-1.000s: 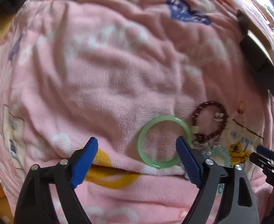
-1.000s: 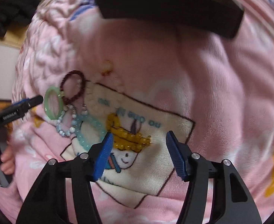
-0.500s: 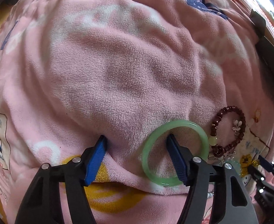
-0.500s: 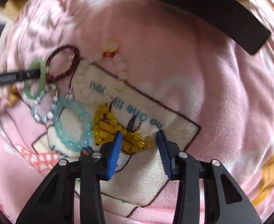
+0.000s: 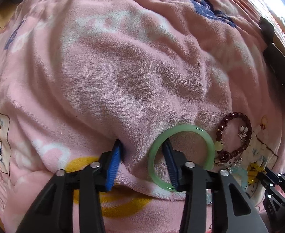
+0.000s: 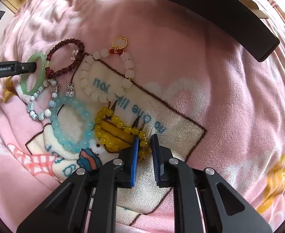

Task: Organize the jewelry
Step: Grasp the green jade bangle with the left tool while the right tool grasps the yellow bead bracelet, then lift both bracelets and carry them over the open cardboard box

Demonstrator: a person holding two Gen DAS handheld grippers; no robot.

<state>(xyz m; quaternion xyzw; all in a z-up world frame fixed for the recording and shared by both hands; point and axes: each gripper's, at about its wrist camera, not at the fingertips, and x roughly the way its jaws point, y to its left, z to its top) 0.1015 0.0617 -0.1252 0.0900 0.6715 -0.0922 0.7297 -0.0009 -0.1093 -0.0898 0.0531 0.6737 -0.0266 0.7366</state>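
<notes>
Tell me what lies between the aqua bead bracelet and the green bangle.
The small blue-and-white bead bracelet lies between the aqua bead bracelet and the green bangle, touching the bangle; the right wrist view shows it.

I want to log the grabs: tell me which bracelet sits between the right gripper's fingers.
The yellow bead bracelet. Its near end lies between the right gripper fingers, whereas the aqua bead bracelet and white bead bracelet lie farther away.

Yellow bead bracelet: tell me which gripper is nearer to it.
Right. The right gripper straddles the near end of the yellow bead bracelet, fingers on either side. The left gripper is farther off, one finger through the green jade bangle.
</notes>
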